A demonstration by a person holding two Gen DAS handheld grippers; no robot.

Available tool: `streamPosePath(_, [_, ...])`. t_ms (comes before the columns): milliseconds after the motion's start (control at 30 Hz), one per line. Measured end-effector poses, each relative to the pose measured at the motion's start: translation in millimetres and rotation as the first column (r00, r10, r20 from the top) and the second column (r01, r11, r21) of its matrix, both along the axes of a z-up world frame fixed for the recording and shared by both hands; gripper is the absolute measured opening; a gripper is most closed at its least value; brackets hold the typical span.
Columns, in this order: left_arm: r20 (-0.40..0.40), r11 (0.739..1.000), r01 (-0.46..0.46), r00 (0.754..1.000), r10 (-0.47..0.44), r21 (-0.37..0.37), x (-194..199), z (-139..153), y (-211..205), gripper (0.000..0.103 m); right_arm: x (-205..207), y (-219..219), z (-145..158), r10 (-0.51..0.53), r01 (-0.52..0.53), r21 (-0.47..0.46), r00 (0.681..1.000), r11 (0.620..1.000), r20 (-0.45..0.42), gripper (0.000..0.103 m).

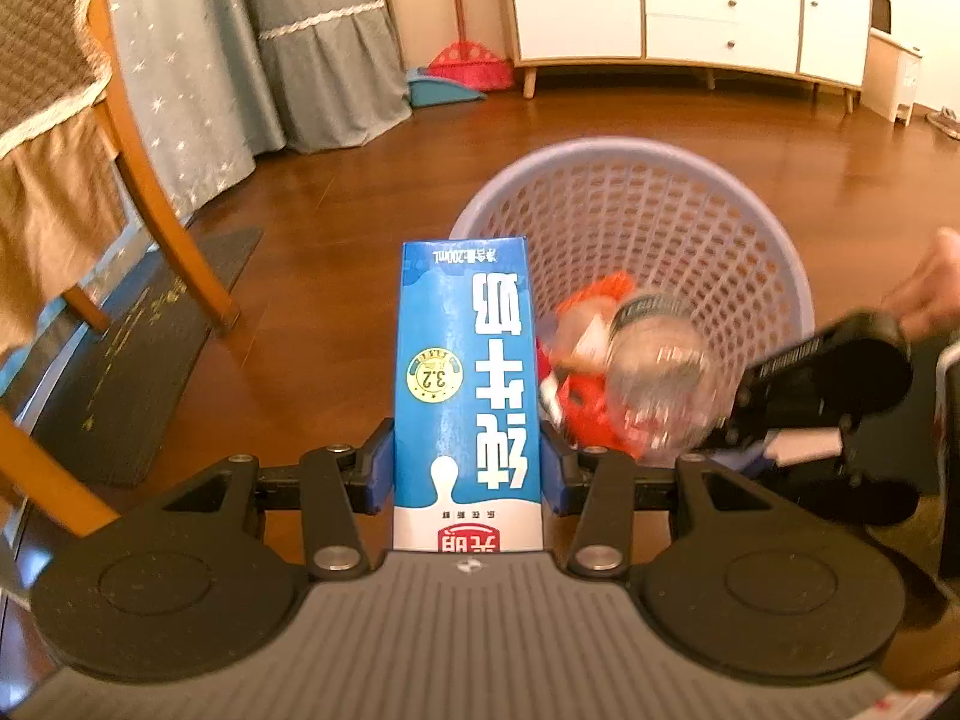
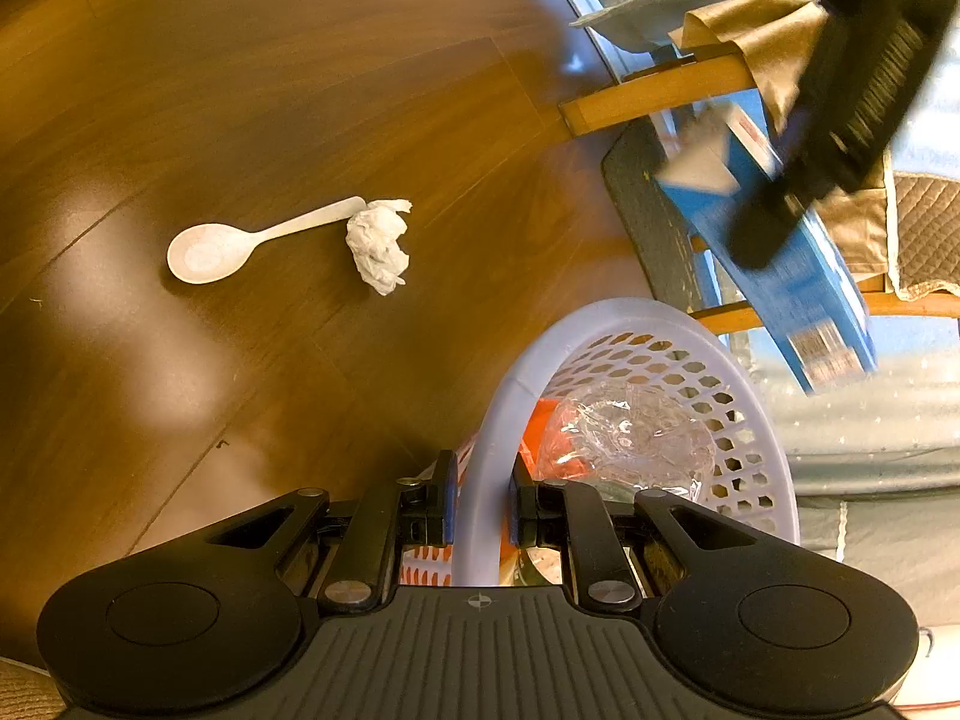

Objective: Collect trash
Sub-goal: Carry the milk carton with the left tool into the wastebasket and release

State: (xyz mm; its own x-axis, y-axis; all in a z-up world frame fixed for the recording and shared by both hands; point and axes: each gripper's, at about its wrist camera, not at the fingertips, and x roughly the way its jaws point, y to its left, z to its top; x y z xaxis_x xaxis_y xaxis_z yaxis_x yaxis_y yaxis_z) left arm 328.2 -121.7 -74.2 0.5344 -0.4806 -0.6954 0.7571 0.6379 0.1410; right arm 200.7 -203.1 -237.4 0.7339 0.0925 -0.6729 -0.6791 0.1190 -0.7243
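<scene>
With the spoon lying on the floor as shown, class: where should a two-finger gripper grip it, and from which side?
Grip the spoon mid-handle, coming from above with the fingers across the handle. It lies flat, its handle end touches the crumpled tissue, and the bowl is too wide.

We see a glossy printed paper carton [image 1: 468,384], smooth and blue. The basket [image 1: 750,240] is matt lilac plastic, pierced like mesh; inside it lies a clear, shiny crumpled plastic bottle [image 2: 630,438]. The floor [image 2: 270,90] is polished wood that throws back the light. On it lie a smooth white plastic spoon [image 2: 210,249] and a wad of crumpled paper [image 2: 378,243]. The chair leg [image 1: 162,216] is varnished wood, the curtain [image 1: 300,60] soft matt cloth.
</scene>
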Motion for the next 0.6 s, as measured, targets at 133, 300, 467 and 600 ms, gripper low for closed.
streamPosePath(133, [0.014, 0.999, 0.033, 0.999, -0.033, -0.026, 5.4, 7.8, -19.1, 0.042, -0.6, 0.4, 0.7, -0.001, 0.001, 0.001, 1.000, 1.000, -0.001, 0.012])
streamPosePath(300, [0.029, 0.997, 0.063, 0.998, -0.062, -0.049, 10.7, 12.9, -41.0, 0.042, -0.5, -0.1, 0.6, -0.006, 0.006, 0.005, 1.000, 1.000, 0.000, 0.012])
streamPosePath(467, [0.048, 0.992, 0.088, 0.995, -0.084, -0.086, 19.0, 12.1, -60.4, 0.062, 0.8, 0.1, 1.0, -0.011, 0.011, 0.011, 1.000, 1.000, -0.002, 0.012])
streamPosePath(600, [0.052, 0.991, 0.058, 0.997, -0.052, -0.122, 25.0, 15.0, -58.8, 0.067, 2.8, -1.2, 1.5, -0.015, 0.015, 0.015, 1.000, 1.000, 0.002, 0.012])
